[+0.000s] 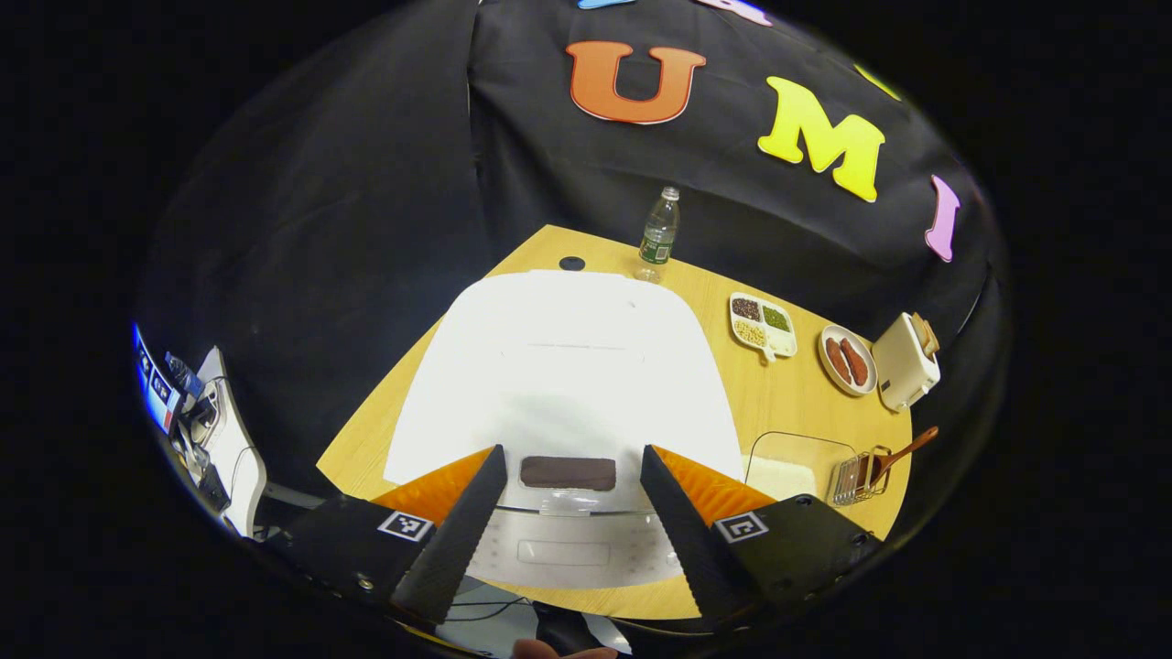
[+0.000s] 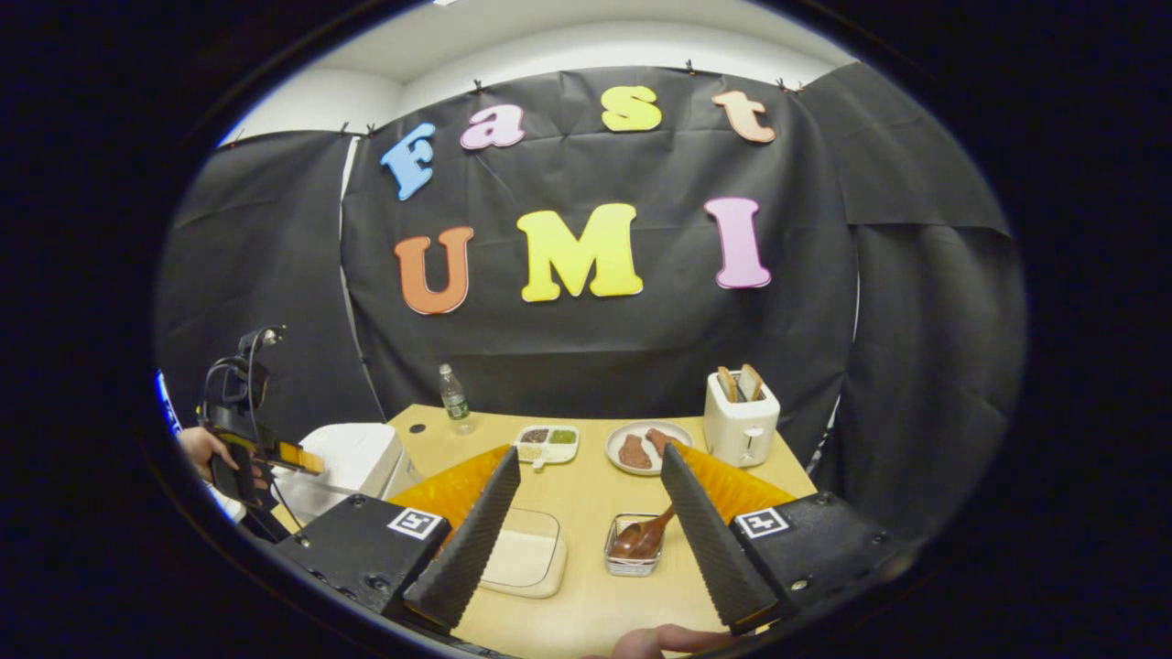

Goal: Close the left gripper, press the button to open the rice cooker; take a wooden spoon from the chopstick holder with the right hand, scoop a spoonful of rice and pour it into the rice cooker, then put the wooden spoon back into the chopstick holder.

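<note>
The white rice cooker (image 1: 558, 366) has its lid down and sits just beneath my left gripper (image 1: 571, 453), which is open, one finger on each side of the dark panel (image 1: 568, 472). A pale button (image 1: 563, 552) lies on the cooker's front. My right gripper (image 2: 590, 450) is open and holds nothing, hovering above the table's near side. A wooden spoon (image 2: 641, 538) leans in the wire chopstick holder (image 2: 630, 558), beside a clear rice container (image 2: 522, 556). The right gripper view has the cooker (image 2: 352, 458) at the left, with the left gripper (image 2: 275, 453) held over it by a hand (image 2: 197, 448).
Along the back of the wooden table (image 2: 586, 494) stand a water bottle (image 2: 452, 395), a divided dish of beans (image 2: 548, 443), a plate of sausages (image 2: 645, 448) and a white toaster (image 2: 740, 416) with bread in it. Equipment sits off the table's left edge (image 1: 211, 430).
</note>
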Demonstrator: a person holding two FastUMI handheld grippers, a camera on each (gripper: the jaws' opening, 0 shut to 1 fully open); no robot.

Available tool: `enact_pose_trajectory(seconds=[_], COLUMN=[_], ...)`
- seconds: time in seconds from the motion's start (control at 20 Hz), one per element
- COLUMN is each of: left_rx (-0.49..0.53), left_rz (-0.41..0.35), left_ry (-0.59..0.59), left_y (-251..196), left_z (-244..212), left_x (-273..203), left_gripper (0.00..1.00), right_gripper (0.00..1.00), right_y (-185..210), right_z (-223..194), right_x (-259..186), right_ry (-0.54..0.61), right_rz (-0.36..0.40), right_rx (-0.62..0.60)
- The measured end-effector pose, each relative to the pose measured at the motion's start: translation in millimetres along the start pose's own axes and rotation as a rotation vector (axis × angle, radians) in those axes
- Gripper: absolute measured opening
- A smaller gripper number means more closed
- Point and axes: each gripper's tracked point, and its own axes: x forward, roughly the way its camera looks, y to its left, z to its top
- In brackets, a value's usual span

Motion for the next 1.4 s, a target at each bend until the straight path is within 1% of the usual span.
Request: enact_pose_trajectory(seconds=[0.25,0.45,0.55,0.7,0.8,0.95,1.05,1.1,1.25,1.35,1.4], left_rx=[0.032,0.013,0.023,0.057,0.042,0.002,-0.033,-0.059,-0.087,-0.069,-0.048], left_rz=[0.029,0.038,0.041,0.048,0.048,0.074,0.084,0.075,0.032,-0.02,-0.034], left_ry=[0.013,0.003,-0.014,-0.053,-0.074,-0.162,-0.185,-0.197,-0.318,-0.432,-0.489], left_y=[0.2,1.6,1.6,0.1,0.7,4.9,5.2,2.6,-6.2,-19.3,-23.3], left_z=[-13.1,-14.2,-16.3,-18.5,-15.8,-5.6,-4.1,0.2,28.5,52.7,60.7], left_x=[11.0,12.1,13.5,13.3,13.5,12.9,8.4,4.6,-28.1,-64.4,-86.9], left_gripper=[0.97,0.98,0.99,1.0,1.0,0.99,0.97,0.97,0.95,0.93,0.93], right_gripper=[0.99,1.0,1.0,1.0,1.0,1.0,1.0,1.0,1.0,1.0,1.0], right_y=[1.5,-2.8,-5.2,0.2,5.5,9.5,6.4,3.1,-5.7,-5.8,-3.0], right_z=[-4.8,-13.6,-14.8,-18.5,-23.8,-27.1,-27.6,-25.9,-11.9,0.6,8.1], right_x=[-3.0,-0.8,2.0,9.1,13.5,19.4,23.0,23.2,18.8,10.6,3.4], right_ry=[0.016,0.034,0.028,0.018,0.027,0.03,0.028,0.024,-0.015,-0.045,-0.062], right_rz=[0.008,0.006,0.005,0.03,0.059,0.097,0.105,0.1,0.073,0.057,0.054], right_rx=[0.029,0.043,0.037,0.024,0.043,0.073,0.079,0.076,0.065,0.05,0.041])
